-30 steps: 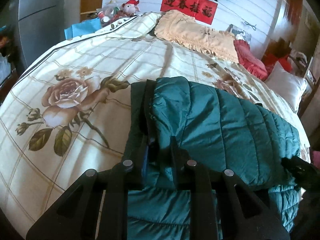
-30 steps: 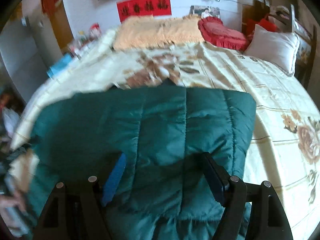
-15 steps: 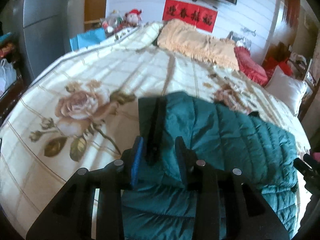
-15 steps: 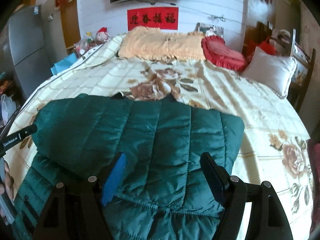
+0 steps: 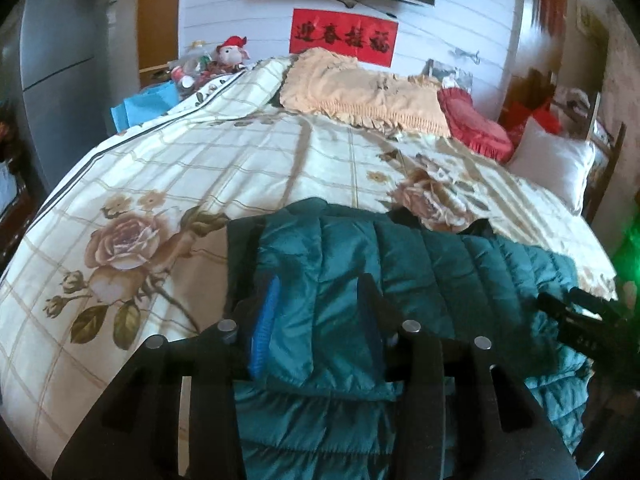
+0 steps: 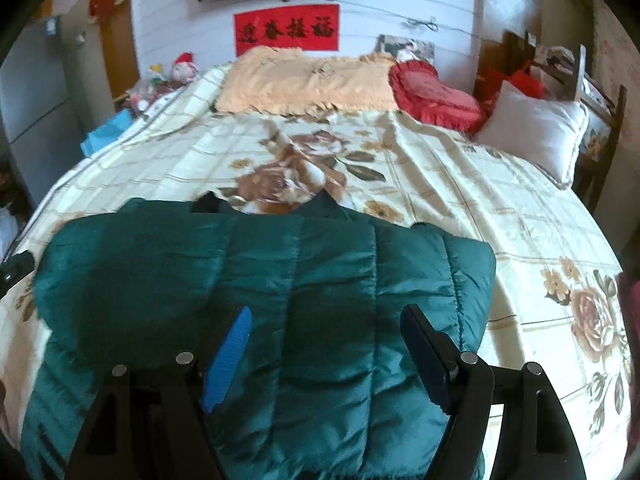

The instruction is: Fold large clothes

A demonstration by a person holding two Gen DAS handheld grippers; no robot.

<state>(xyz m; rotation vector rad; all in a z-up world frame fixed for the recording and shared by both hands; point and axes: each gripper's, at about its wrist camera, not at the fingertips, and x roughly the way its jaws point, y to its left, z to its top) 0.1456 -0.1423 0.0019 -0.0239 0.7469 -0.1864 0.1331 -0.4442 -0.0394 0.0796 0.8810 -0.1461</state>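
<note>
Springing back at twelve o'clock, the puffy teal quilted jacket [image 5: 400,276] could unfold on the floral bed [image 5: 168,184], since the left claw [image 5: 316,312] has just been opening around its folded edge, gripping nothing, and the right claw [image 6: 324,344] stands spread above it.

Jacket [image 6: 280,280] lower edge cut off by frame; nightstand clutter [image 5: 200,68] too small

1. Right wrist view: the jacket [image 6: 280,280] lies folded on the near half of the bed [image 6: 460,184], its upper layer laid over a lower one that pokes out at 7 o'clock.
2. Right tongs [image 6: 324,344] sit over the jacket at 6 o'clock, prongs either side of a fabric ridge.
3. Long pillow [image 6: 304,80] at 12 o'clock against the wall, heart cushion [image 6: 436,96] just right of it, square pillow [image 6: 536,128] at 2.
4. Left wrist view: left tongs [image 5: 316,320] straddle the jacket's folded edge at 6 o'clock.
</note>
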